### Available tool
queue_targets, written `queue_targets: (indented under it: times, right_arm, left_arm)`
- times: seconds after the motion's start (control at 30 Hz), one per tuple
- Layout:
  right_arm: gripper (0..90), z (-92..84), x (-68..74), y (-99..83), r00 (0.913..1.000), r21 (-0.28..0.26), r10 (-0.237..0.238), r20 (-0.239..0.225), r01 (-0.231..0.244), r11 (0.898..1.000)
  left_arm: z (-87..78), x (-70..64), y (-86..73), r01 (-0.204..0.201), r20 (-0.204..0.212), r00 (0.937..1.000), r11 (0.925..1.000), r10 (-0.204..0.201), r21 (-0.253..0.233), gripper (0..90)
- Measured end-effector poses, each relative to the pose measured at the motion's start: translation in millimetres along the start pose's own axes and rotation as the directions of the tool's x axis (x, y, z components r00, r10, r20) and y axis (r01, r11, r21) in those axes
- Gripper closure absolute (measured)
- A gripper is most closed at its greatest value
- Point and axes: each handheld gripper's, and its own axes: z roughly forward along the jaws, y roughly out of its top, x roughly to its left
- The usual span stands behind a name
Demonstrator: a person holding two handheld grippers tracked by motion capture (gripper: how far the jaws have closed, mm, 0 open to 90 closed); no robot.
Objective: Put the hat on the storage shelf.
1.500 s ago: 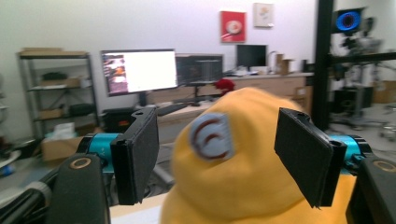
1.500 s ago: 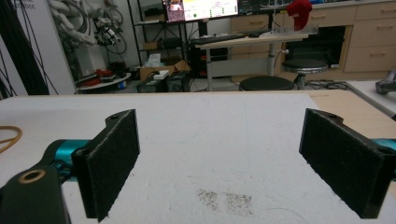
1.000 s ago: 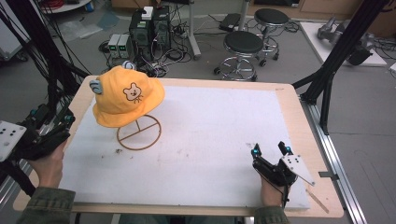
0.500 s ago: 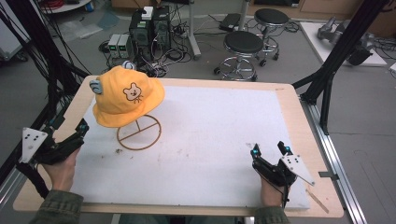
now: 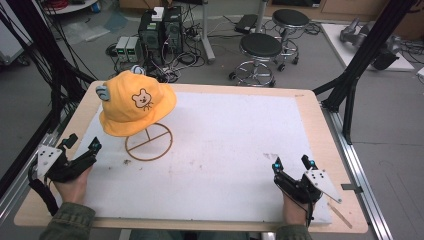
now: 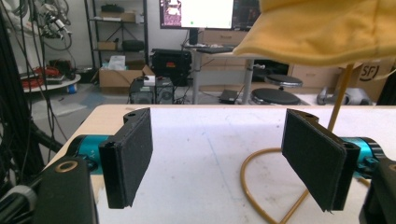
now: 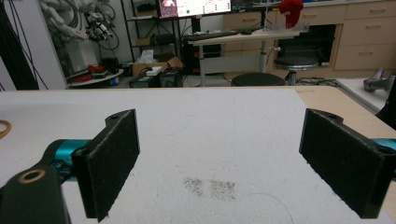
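A yellow bucket hat (image 5: 134, 102) with a bear face sits on a thin wire stand (image 5: 149, 142) at the left of the white mat (image 5: 225, 140). My left gripper (image 5: 82, 144) is open at the mat's left edge, a short way left of the stand's ring base. In the left gripper view the hat's brim (image 6: 322, 32) hangs at the upper right and the stand's rod and ring (image 6: 261, 177) rise past the right jaw. My right gripper (image 5: 292, 162) is open over the mat's front right, with bare mat (image 7: 219, 140) between its jaws.
The wooden table (image 5: 320, 115) frames the mat. Black frame posts (image 5: 360, 55) stand at the right and left. Two stools (image 5: 260, 50) and computer boxes (image 5: 160, 25) are on the floor beyond the far edge.
My left gripper has moved from off the table's left edge in toward the mat and the stand. The right gripper has barely shifted.
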Motion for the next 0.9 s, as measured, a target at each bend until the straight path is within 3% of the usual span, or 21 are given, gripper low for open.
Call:
queue_targets:
  times: [0.23, 0.9]
  right_arm:
    - [11.0, -0.1, -1.4, -0.9, 0.9999, 0.008, 0.011, -0.007, -0.011, 1.000]
    - [11.0, 1.5, -0.8, -2.1, 0.9992, 0.026, 0.033, -0.021, -0.032, 0.999]
  left_arm:
    - [2.2, -5.6, -14.7, 0.004, 0.001, 1.0000, 0.9982, -0.004, 0.060, 25.0]
    - [-0.6, -1.4, -16.0, 0.049, -0.009, 0.9988, 0.9972, -0.049, 0.057, 25.6]
